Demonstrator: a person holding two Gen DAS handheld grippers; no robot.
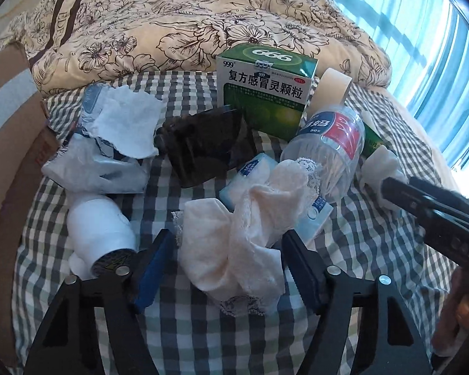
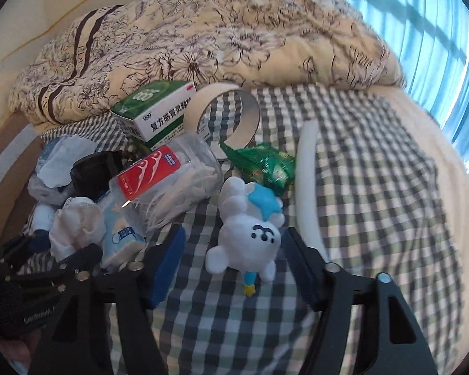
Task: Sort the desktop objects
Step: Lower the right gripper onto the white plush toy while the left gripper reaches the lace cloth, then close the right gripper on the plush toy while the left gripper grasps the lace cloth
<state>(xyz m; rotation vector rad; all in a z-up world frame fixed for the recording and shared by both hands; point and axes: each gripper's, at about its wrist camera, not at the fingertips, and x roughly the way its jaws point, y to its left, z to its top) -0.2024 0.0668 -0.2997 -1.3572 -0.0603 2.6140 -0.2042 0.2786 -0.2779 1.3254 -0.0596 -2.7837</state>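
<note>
lying between the wide-spread fingers of the left gripper [image 1: 226, 268], a crumpled pale peach cloth with lace trim [image 1: 244, 234] rests on the green, grey and white checked bedsheet [image 1: 203, 337]; the blue pads [image 1: 150, 272] stand on either side of it and do not press it, so nothing is held. just behind the cloth lies a small light-blue and white tissue pack [image 1: 253, 172], and against that leans a clear plastic jar with a red and blue label [image 1: 331, 153], tipped on its side and full of white sticks. a green and white cardboard medicine box [image 1: 265, 93] stands upright behind the jar, with a cream roll of tape [image 1: 331, 90] just beside it. to the left are a black glossy case [image 1: 209, 147], a torn white tissue on a crumpled grey-white plastic bag [image 1: 109, 147] and a white cylindrical bottle [image 1: 100, 228] lying on its side near the left finger.

the right gripper [image 2: 234, 268] is likewise spread wide with nothing gripped; a white plush toy with a blue patch and a drawn face [image 2: 250, 228] lies on the sheet between its fingers, touching neither as far as can be told. a crinkled green foil packet [image 2: 265, 165] sits just behind the toy, and a curved white foam tube [image 2: 306, 187] lies to its right. a cream quilt with dark floral print [image 2: 203, 31] is heaped at the far end of the bed, beside a blue-lit window [image 2: 422, 31].
</note>
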